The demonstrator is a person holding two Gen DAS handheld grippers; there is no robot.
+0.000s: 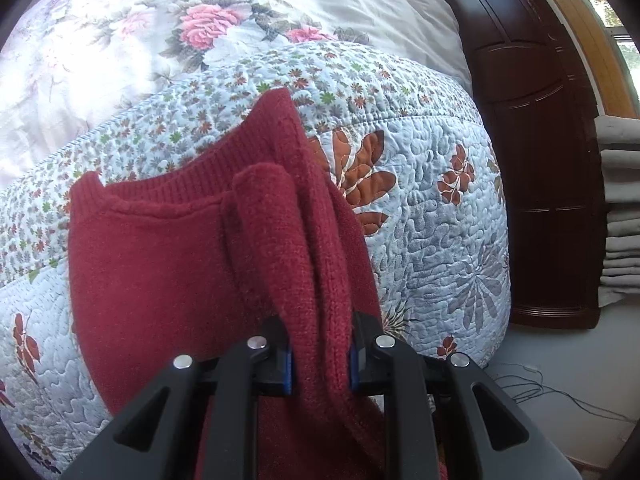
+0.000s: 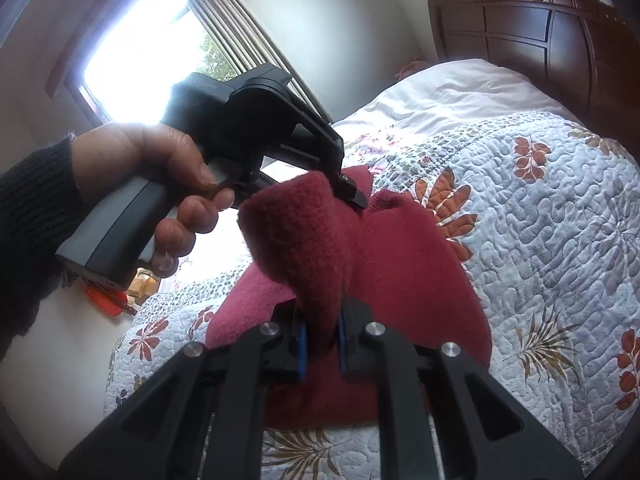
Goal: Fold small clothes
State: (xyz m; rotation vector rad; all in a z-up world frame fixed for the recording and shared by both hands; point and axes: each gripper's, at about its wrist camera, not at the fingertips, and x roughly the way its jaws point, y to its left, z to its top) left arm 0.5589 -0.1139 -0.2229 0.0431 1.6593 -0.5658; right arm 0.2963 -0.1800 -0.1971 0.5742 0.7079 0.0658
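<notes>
Both tongs are clamped on the dark red knitted garment (image 1: pixel 168 264), which lies partly lifted over the quilted bedspread (image 1: pixel 432 216) of the bed. The left tongs (image 1: pixel 320 364) pinch a thick fold of it between blue pads; a person's hand (image 2: pixel 160 172) holds their grip. The right tongs (image 2: pixel 322 344) squeeze another raised fold. A dark wooden headboard (image 2: pixel 540 36) stands behind.
</notes>
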